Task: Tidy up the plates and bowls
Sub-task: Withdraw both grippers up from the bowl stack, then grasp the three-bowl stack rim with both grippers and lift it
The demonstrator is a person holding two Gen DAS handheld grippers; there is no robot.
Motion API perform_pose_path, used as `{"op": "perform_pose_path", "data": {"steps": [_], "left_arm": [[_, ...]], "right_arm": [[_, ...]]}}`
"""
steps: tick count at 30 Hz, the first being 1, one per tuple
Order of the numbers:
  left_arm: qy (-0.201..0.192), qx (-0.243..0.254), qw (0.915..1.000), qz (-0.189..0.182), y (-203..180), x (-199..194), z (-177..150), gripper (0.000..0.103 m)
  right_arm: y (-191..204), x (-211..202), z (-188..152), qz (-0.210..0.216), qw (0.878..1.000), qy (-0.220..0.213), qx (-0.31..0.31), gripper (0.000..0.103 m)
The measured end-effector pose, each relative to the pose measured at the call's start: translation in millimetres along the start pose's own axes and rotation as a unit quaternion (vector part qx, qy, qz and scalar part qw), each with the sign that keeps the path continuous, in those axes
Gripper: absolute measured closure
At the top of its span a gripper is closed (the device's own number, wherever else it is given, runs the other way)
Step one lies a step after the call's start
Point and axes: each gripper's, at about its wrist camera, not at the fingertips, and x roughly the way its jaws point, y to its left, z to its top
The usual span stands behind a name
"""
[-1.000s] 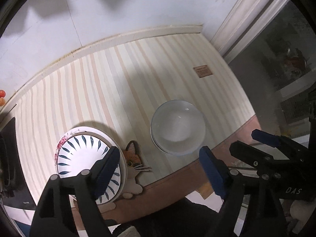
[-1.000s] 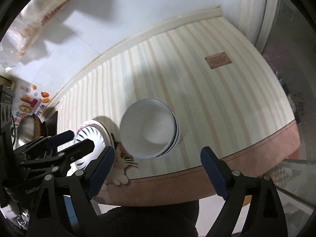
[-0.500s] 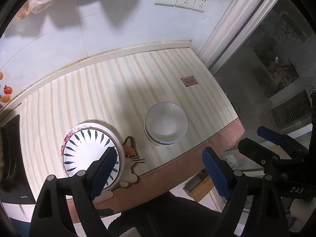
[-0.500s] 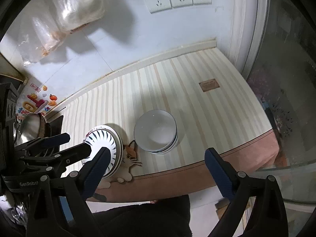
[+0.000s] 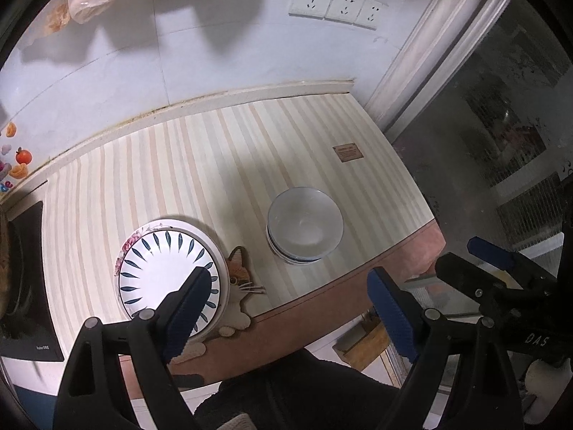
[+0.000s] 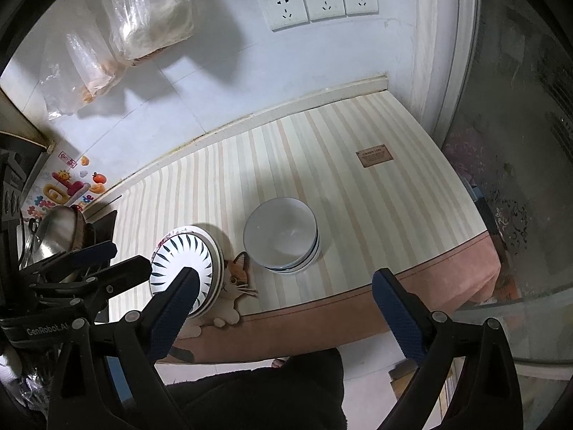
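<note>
My left tool [image 5: 286, 308] is spread wide and holds nothing; beneath it the stacked plates [image 5: 168, 268] sit on the striped tabletop [image 5: 215, 165], just left of the nested bowls [image 5: 305, 224]. My right tool [image 6: 283, 308] gapes just as wide, empty. Only its view shows a steel pot lid [image 6: 50, 233] and "GenRobot" on my left tool; the brown label [image 6: 374, 156] perhaps reads "life".

Glossy ceramic on a matt cloth

Stacked bowls [image 5: 305, 225] and plates [image 5: 168, 268] ahead of the textured blue rubber fingers [image 5: 186, 311] look glazed; the striped surface [image 5: 200, 165] is matt.
</note>
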Motion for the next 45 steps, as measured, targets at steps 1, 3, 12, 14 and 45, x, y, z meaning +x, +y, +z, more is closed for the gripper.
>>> {"op": "perform_pose_path", "data": {"steps": [1,3,12,14,45], "left_arm": [[0.001,-0.001,1.0,0.002,0.4,2.9,0.4,0.014],[0.002,-0.006,0.9999,0.01,2.3,12.2,3.7,0.014],[0.037,-0.025,0.9981,0.043,17.3,83.0,26.4,0.014],[0.054,-0.03,0.9974,0.036,21.5,105.6,32.9,0.014],[0.211,-0.127,0.9657,-0.083,40.4,276.8,39.9,0.044]], "right_arm": [[-2.4,2.3,0.7,0.004,1.0,0.001,0.003,0.004],[-7.0,9.0,2.7,0.008,1.0,0.004,0.005,0.004],[-49.5,86.6,13.0,0.099,0.993,0.049,0.045,0.003],[-65.3,115.9,14.7,0.133,0.987,0.065,0.066,0.003],[-88.7,360.7,18.3,0.248,0.933,0.244,0.092,0.049]]}}
